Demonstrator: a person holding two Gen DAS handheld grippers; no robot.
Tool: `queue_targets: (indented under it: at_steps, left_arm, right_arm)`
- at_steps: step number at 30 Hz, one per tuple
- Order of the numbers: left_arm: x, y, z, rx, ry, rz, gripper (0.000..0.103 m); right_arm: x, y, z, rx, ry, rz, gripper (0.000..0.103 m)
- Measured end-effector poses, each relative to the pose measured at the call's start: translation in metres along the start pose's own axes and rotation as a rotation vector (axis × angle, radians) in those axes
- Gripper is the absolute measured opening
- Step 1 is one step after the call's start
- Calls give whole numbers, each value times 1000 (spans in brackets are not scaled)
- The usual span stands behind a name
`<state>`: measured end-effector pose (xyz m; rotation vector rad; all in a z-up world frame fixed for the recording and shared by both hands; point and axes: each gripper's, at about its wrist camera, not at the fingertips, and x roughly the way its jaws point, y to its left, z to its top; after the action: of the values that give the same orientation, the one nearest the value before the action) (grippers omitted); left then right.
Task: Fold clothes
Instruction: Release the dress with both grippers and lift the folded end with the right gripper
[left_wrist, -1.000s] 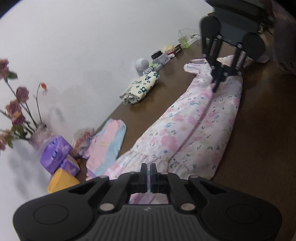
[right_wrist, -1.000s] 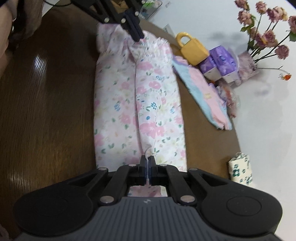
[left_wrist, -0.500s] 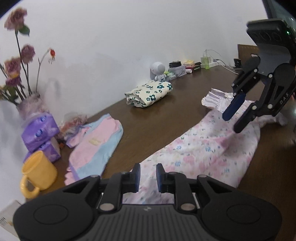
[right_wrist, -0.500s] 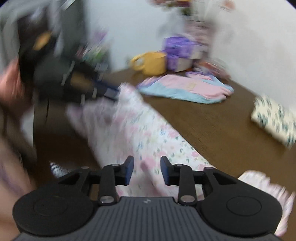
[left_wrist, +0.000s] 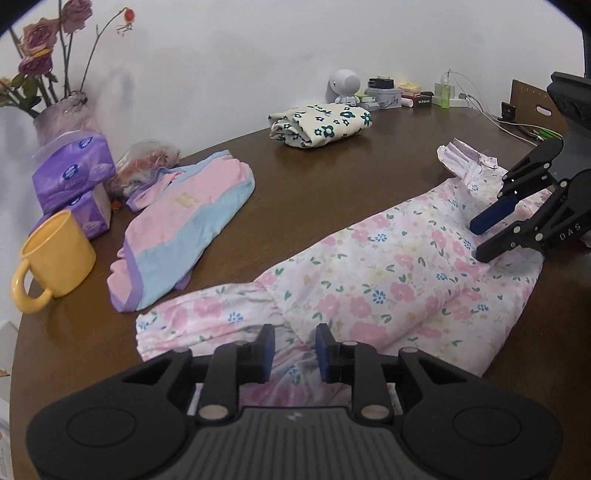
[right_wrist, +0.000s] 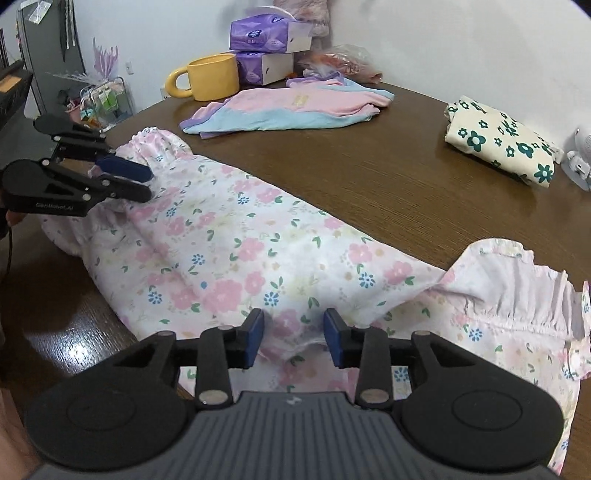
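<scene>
A pink floral dress lies folded lengthwise into a long strip on the brown table; it also shows in the right wrist view. My left gripper is open and empty just above the ruffled hem end. My right gripper is open and empty above the other end, near a ruffled sleeve. Each gripper shows in the other's view: the right one and the left one, both open over the cloth.
A folded pink-and-blue garment, a folded cream garment with green flowers, a yellow mug, purple tissue packs, a vase of flowers and small items by the wall stand on the table.
Both grippers were shut on the dress ends one second ago; they have opened, let go of the cloth and drawn back. The dress now rests on the table.
</scene>
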<state>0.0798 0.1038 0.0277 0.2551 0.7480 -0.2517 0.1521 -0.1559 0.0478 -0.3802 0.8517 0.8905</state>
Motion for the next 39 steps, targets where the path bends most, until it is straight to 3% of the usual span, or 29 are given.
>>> queue_targets:
  at_steps: [8,10,12,15,16,18,19,27,39]
  left_arm:
    - [2,1,-5,-31,-9,1,25]
    - [-1,0,-4,-31,-18,16,33]
    - [-10,-3,-3,-32,-44,33,51]
    - [-25,-12,-4,-43,-81,51,59]
    - [-31,-15,-5,-46,-94,57,64]
    - [-41,-21,-5,-53,-119,70,84]
    - [-46,-24,-6,-57,-131,76,86]
    - [-83,-50,-11,-78,-214,106,88]
    - [-70,-111,-2,3,-191,-1,88]
  right_arm:
    - [2,-2,-1,6,-30,-7,36]
    - [1,-2,-1,20,-33,-5,38]
    - [-4,-2,-1,34,-45,-5,46]
    - [-17,-1,-3,53,-81,-9,50]
    - [-23,0,-3,60,-94,-10,57]
    - [-35,0,-6,78,-116,-11,70]
    - [-40,1,-7,82,-118,-10,76]
    - [-83,7,-36,126,-186,-56,98]
    - [-133,-9,-109,240,-206,-223,102]
